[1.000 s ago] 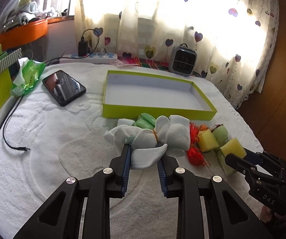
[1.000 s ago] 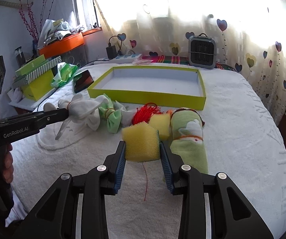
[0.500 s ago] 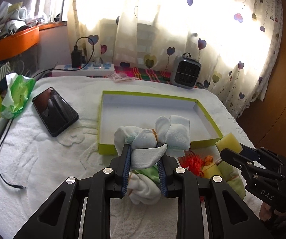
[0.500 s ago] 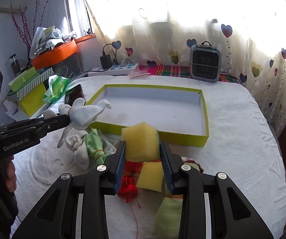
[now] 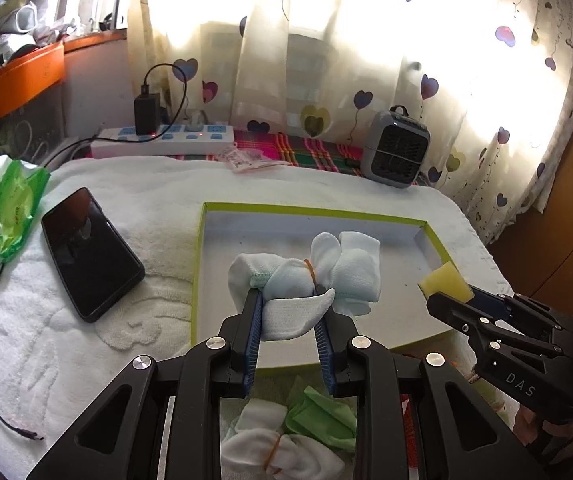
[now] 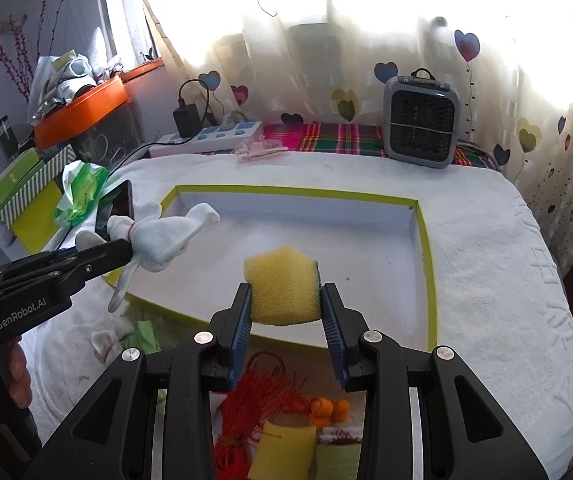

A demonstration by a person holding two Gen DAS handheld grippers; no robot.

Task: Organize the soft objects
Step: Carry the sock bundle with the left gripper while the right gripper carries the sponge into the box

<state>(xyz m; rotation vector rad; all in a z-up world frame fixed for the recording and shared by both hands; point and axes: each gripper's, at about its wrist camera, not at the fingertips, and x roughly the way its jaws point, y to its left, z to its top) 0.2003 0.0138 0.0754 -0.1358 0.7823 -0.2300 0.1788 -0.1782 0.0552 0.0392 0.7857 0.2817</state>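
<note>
White sock bundle (image 5: 306, 280), tied w/ orange band, pinched between left gripper (image 5: 291, 308) fingers, narrow gap; held above green-rimmed tray (image 5: 310, 210), approx. over its near-left part. Same bundle in right-wrist view at 9 o'clock (image 6: 158, 236), loose ends drooping over tray's left rim.

Yellow sponge (image 6: 282, 284), green backing on one side, squeezed between right gripper (image 6: 286, 310) fingers, moderate gap; raised over near edge of tray. In left-wrist view, sponge (image 5: 444, 282) at 3 o'clock beside tray's right rim.

Below grippers at 6 o'clock, on white towel (image 6: 498, 264): another white sock bundle (image 5: 278, 446), green cloth (image 5: 322, 414), red tassel (image 6: 262, 394), second yellow sponge (image 6: 286, 452).

Black phone (image 5: 88, 252) at 9 o'clock on towel, well apart from tray. Grey heater (image 6: 420, 130) at 1 o'clock beyond tray, near heart-print curtain (image 6: 486, 60). Power strip (image 5: 166, 140) at 11 o'clock.
</note>
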